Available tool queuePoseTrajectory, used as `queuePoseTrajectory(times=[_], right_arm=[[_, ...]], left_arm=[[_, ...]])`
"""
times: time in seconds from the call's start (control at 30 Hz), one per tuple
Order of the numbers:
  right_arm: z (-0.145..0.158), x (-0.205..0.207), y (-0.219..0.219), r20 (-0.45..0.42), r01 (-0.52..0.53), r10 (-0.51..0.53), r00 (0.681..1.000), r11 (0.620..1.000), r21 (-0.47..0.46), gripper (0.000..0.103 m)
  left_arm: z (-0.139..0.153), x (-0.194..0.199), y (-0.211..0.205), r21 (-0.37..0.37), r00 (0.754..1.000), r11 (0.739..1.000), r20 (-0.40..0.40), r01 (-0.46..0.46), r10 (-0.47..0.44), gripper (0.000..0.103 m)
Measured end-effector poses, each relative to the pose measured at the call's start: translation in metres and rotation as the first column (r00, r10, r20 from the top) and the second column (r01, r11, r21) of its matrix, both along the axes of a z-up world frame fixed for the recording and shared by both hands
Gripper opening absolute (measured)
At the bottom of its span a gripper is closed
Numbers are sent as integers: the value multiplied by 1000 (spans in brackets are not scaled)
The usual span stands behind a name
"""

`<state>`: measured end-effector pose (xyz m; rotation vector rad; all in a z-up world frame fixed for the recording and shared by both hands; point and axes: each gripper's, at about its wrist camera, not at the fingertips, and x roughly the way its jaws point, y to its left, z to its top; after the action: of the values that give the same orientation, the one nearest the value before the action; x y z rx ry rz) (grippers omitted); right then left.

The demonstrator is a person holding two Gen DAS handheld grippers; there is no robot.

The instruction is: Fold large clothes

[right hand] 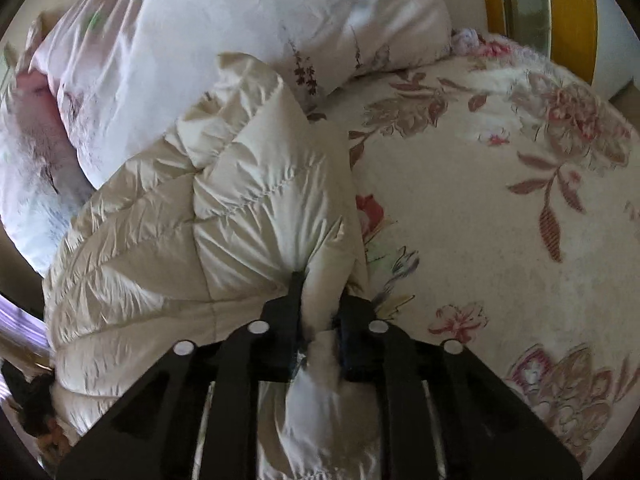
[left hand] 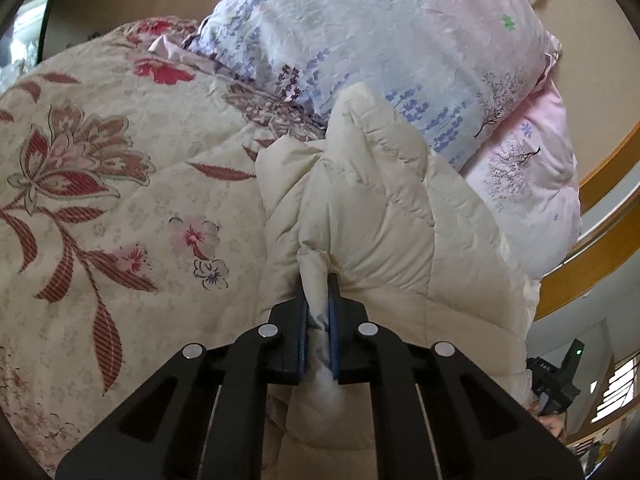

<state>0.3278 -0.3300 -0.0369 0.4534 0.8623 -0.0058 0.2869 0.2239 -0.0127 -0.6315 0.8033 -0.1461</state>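
A cream quilted down jacket lies bunched on a floral bed sheet, puffed up in thick folds. In the left wrist view my left gripper is shut on a pinched ridge of the jacket's fabric, which runs back between the blue pads. The right wrist view shows the same jacket from its other side. My right gripper holds a thicker fold of it, and the fabric fills the gap between the black fingers. The parts of the jacket under the folds are hidden.
The cream bed sheet with red and brown flowers spreads beside the jacket. A lilac-printed duvet is heaped behind it. A wooden bed frame curves at the right. A black device with a green light shows low right.
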Motion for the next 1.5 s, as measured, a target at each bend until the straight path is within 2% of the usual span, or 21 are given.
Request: queuePoseTrajectory(times=[0.03, 0.1, 0.13, 0.2, 0.27, 0.3, 0.37, 0.5, 0.63, 0.8, 0.93, 1.03, 1.13, 1.23, 1.3, 1.4, 1.5], right_arm=[[5, -2, -2, 10, 4, -4, 1000, 1000, 1, 31], [22, -11, -10, 86, 34, -35, 996, 999, 12, 38], [35, -17, -13, 150, 60, -58, 987, 998, -6, 38], [49, -22, -11, 220, 50, -43, 975, 998, -28, 38], [54, -18, -1, 235, -8, 16, 972, 999, -39, 38], [55, -13, 7, 234, -36, 48, 971, 998, -55, 38], [52, -3, 20, 216, -74, 88, 973, 995, -72, 38], [36, 21, 35, 149, -103, 112, 982, 992, -66, 38], [23, 38, 37, 102, -86, 93, 990, 994, -68, 38], [10, 61, 44, 39, -88, 93, 995, 991, -105, 39], [2, 75, 47, 25, -95, 99, 995, 989, -112, 39], [7, 65, 44, 38, -99, 102, 994, 992, -81, 41], [20, 31, 34, 103, -125, 128, 986, 992, -30, 41], [30, 0, 26, 140, -137, 139, 980, 990, -21, 43], [23, -6, 23, 117, -139, 139, 983, 990, -7, 44], [-2, 11, 26, 20, -148, 148, 989, 989, 5, 43], [0, 15, 28, 11, -130, 130, 991, 992, -6, 45]], left_arm=[[4, -2, 2, -5, 1000, 1000, 7, -1, 1, 8], [16, -8, 9, 13, 999, 999, 39, -33, 32, 12], [23, -11, 11, 35, 997, 998, 65, -53, 51, 14], [36, -16, 13, 59, 991, 995, 113, -82, 75, 21], [50, -20, 9, 69, 982, 993, 169, -93, 81, 32], [57, -20, 3, 73, 978, 994, 202, -78, 61, 33], [63, -13, -11, 86, 977, 995, 211, -40, 21, 39], [54, 12, -32, 99, 990, 995, 141, 12, -26, 39], [36, 31, -32, 80, 998, 997, 63, 8, -13, 39], [23, 44, -28, 65, 999, 998, 33, -8, 6, 36], [14, 53, -26, 55, 1000, 998, 16, -21, 20, 34], [19, 45, -24, 35, 1000, 999, 13, -16, 16, 34], [31, 26, -21, 12, 998, 1000, 53, 19, -20, 37], [36, 5, -20, 39, 995, 998, 91, 49, -52, 42], [31, 2, -20, 50, 996, 997, 71, 55, -59, 42], [16, 8, -20, 31, 998, 998, 31, 50, -51, 42], [16, 7, -26, 45, 999, 998, 17, 40, -41, 42]])
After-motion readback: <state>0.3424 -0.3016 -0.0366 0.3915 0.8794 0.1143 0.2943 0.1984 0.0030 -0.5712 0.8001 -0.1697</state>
